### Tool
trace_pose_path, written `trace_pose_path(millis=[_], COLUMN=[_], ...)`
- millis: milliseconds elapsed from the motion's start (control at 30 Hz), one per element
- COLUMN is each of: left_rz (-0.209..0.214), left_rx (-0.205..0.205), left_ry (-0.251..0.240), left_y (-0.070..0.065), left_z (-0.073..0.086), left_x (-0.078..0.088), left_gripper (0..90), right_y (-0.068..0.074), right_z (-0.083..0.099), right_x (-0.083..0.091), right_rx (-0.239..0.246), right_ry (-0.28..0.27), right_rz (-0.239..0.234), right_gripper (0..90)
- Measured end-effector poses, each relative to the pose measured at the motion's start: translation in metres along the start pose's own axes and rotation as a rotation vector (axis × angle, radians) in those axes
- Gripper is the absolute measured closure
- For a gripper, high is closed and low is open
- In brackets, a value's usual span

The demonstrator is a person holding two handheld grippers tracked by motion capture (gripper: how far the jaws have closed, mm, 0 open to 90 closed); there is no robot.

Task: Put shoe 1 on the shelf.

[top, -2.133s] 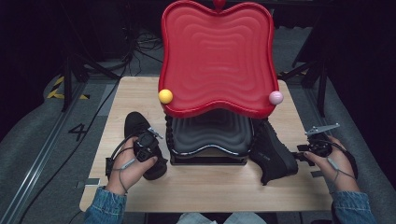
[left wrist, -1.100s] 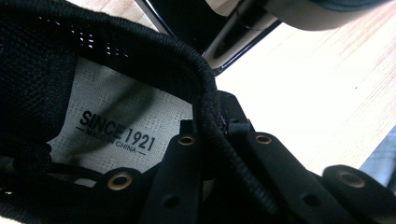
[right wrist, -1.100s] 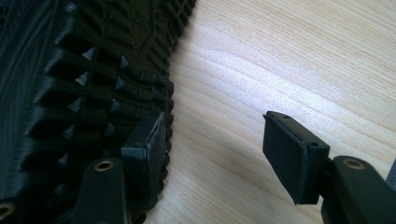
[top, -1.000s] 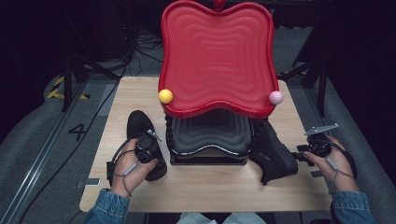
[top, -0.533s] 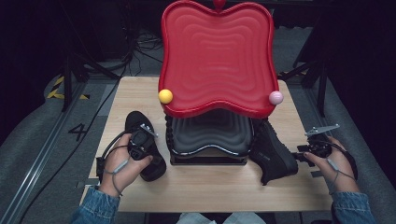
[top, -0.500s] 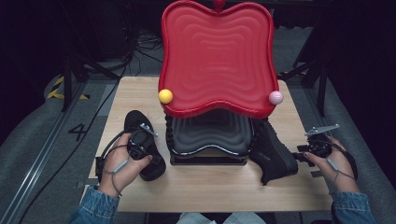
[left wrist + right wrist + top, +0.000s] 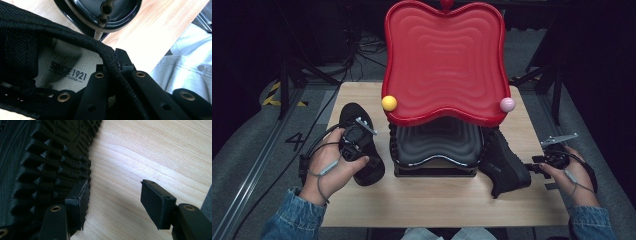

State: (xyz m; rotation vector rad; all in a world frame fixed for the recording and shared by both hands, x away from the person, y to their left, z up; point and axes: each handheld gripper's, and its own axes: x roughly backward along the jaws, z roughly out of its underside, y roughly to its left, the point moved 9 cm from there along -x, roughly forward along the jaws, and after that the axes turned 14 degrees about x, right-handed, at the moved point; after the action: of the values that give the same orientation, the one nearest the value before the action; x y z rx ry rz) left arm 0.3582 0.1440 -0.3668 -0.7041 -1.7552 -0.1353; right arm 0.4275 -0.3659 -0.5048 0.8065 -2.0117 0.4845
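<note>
1. The rack (image 7: 437, 150) stands mid-table (image 7: 432, 205), a tray (image 7: 444, 60) on top of it.
2. My left gripper (image 7: 354, 145) holds one shoe (image 7: 374, 167) left of the rack.
3. The other shoe (image 7: 504, 165) lies right of it, near my right gripper (image 7: 537, 166).

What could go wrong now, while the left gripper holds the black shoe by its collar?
1. The left gripper pinches only the padded collar of the left shoe; the shoe may slip or swing.
2. That shoe is close to the black rack and could bump it.
3. The open right gripper sits against the right shoe, which could be nudged.
</note>
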Motion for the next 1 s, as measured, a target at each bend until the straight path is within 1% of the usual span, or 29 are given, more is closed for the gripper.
trace_pose_path(millis=[33, 67, 100, 167, 200, 233, 267, 300, 367, 433, 467, 500, 533, 600, 633, 700, 733, 767, 800, 833, 867, 967, 1000], left_rz=[-0.008, -0.007, -0.008, -0.001, -0.001, 0.005, 0.005, -0.001, -0.008, -0.012, -0.012, -0.012, -0.011, -0.020, -0.023, -0.027, -0.026, -0.026, -0.011, -0.009, -0.015, -0.032, -0.044], left_rx=[-0.019, -0.021, -0.026, -0.037, -0.037, -0.040, -0.040, -0.046, -0.050, -0.056, -0.056, -0.062, -0.059, -0.069, -0.069, -0.071, -0.077, -0.077, -0.070, -0.067, -0.077, -0.079, -0.096], left_ry=[-0.017, -0.023, -0.016, -0.023, -0.023, -0.030, -0.030, -0.034, -0.039, -0.044, -0.044, -0.039, -0.042, -0.036, -0.045, -0.045, -0.034, -0.034, -0.036, -0.032, -0.031, -0.034, -0.038], left_y=[-0.002, -0.004, -0.007, -0.012, -0.012, -0.015, -0.015, -0.017, -0.019, -0.020, -0.020, -0.021, -0.023, -0.024, -0.026, -0.026, -0.026, -0.026, -0.027, -0.027, -0.027, -0.029, -0.029], left_z=[-0.003, -0.004, -0.004, -0.006, -0.006, -0.007, -0.007, -0.009, -0.010, -0.012, -0.012, -0.012, -0.013, -0.014, -0.016, -0.017, -0.018, -0.018, -0.018, -0.019, -0.019, -0.020, -0.021], left_x=[0.006, 0.010, 0.014, 0.025, 0.025, 0.034, 0.034, 0.043, 0.050, 0.057, 0.057, 0.061, 0.065, 0.072, 0.076, 0.080, 0.084, 0.084, 0.086, 0.092, 0.094, 0.100, 0.103], left_gripper=[87.9, 87.8, 87.7, 87.8, 87.8, 87.8, 87.8, 87.8, 87.8, 87.8, 87.8, 87.8, 87.8, 87.8, 87.7, 87.7, 87.8, 87.8, 87.8, 87.7, 87.6, 87.4, 87.3], right_y=[0.000, -0.001, -0.001, 0.000, 0.000, 0.000, 0.000, 0.000, -0.001, -0.001, -0.001, -0.001, -0.001, -0.001, -0.001, 0.000, 0.000, 0.000, 0.000, -0.001, -0.001, -0.002, -0.002], right_z=[0.000, 0.001, 0.001, 0.001, 0.001, 0.001, 0.001, 0.001, 0.001, 0.001, 0.001, 0.001, 0.001, 0.001, 0.001, 0.001, 0.000, 0.000, 0.000, 0.001, 0.001, 0.001, 0.001], right_x=[0.000, 0.000, 0.000, -0.001, -0.001, -0.001, -0.001, 0.000, 0.001, 0.002, 0.002, 0.002, 0.002, 0.002, 0.002, 0.001, 0.001, 0.001, 0.002, 0.002, 0.002, 0.002, 0.002], right_rx=[-0.001, 0.004, 0.002, -0.001, -0.005, -0.006, -0.006, -0.005, -0.003, -0.009, -0.009, -0.009, -0.010, -0.006, -0.005, -0.001, -0.001, -0.001, -0.001, -0.008, -0.007, -0.008, -0.009], right_ry=[-0.003, -0.003, -0.004, -0.007, -0.005, -0.004, -0.005, -0.007, -0.012, -0.017, -0.017, -0.019, -0.016, -0.015, -0.015, -0.015, -0.017, -0.017, -0.018, -0.018, -0.020, -0.020, -0.020], right_rz=[-0.001, 0.001, 0.000, -0.004, -0.006, -0.006, -0.006, -0.008, -0.005, -0.004, -0.004, -0.003, -0.003, -0.005, -0.005, -0.006, -0.006, -0.006, -0.006, -0.004, -0.004, -0.005, -0.007], right_gripper=[40.2, 40.2, 40.2, 40.1, 40.1, 40.2, 40.2, 40.1, 40.2, 40.1, 40.1, 40.2, 40.2, 40.2, 40.2, 40.2, 40.2, 40.2, 40.2, 40.2, 40.1, 40.2, 40.2])
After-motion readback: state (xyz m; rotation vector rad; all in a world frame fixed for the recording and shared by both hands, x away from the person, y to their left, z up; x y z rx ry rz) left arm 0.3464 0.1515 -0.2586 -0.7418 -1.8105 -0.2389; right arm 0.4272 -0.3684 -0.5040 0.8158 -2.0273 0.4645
